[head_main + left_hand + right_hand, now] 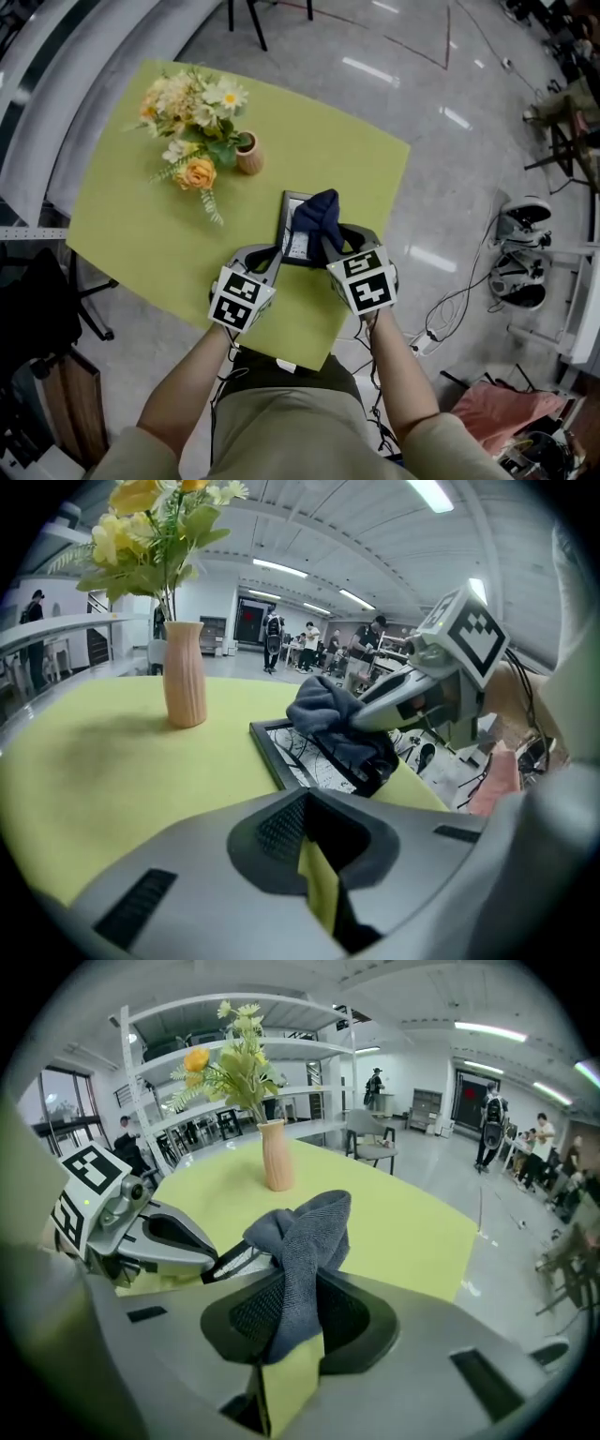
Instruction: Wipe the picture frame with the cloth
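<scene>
Green table (131,234), one frame (291,217), one cloth (319,212); left gripper (277,254), right gripper (330,242)

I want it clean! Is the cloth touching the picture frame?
Touching. The left gripper view shows the dark blue cloth draped down onto the picture frame, with no gap.

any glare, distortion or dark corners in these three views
Head view: bright streaks of glare on the glossy floor; the table is evenly lit. Left gripper view: fisheye bending, black corners, and the vase throws a soft shadow to its left. Right gripper view: same fisheye and dark corners; the cloth is sharp up close.
</scene>
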Demonstrator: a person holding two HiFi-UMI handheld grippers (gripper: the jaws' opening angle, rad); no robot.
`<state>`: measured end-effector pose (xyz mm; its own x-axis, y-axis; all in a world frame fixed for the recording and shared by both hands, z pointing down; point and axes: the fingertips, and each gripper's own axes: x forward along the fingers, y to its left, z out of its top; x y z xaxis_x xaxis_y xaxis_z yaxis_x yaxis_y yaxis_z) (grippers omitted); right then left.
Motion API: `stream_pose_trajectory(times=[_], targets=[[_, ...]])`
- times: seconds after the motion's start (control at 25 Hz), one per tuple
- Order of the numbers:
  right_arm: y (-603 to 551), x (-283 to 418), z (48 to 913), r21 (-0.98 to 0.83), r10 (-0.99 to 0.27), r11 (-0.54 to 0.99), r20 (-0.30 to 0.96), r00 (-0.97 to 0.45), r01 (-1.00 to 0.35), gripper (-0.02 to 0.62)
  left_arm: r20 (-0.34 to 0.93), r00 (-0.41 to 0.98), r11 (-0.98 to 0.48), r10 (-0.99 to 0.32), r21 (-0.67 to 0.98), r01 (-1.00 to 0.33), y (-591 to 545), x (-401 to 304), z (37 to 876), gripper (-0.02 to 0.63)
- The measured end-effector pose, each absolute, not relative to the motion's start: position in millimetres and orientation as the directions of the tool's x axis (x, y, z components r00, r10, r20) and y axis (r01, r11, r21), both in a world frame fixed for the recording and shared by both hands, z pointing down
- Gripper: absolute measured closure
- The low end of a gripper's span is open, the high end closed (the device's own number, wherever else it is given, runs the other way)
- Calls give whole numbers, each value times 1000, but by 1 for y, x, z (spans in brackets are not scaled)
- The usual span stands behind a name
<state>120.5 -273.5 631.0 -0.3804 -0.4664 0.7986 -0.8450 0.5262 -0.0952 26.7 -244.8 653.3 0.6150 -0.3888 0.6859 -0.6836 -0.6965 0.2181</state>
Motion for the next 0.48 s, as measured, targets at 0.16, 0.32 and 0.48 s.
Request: stream_pose_trajectory(times=[0.16, 0.32, 0.48], targets=[[-272, 125, 614, -73, -501, 524, 780, -376, -849, 500, 697, 613, -697, -371, 228, -680, -241, 26, 651, 598], [-264, 91, 603, -166, -478, 562, 734, -482, -810, 500, 688, 629, -703, -361, 243, -668, -232, 23, 644, 598], [-256, 51, 613, -228, -427, 603, 717, -550, -765, 499, 675, 643, -699, -361, 261, -666, -227, 23, 645, 598]])
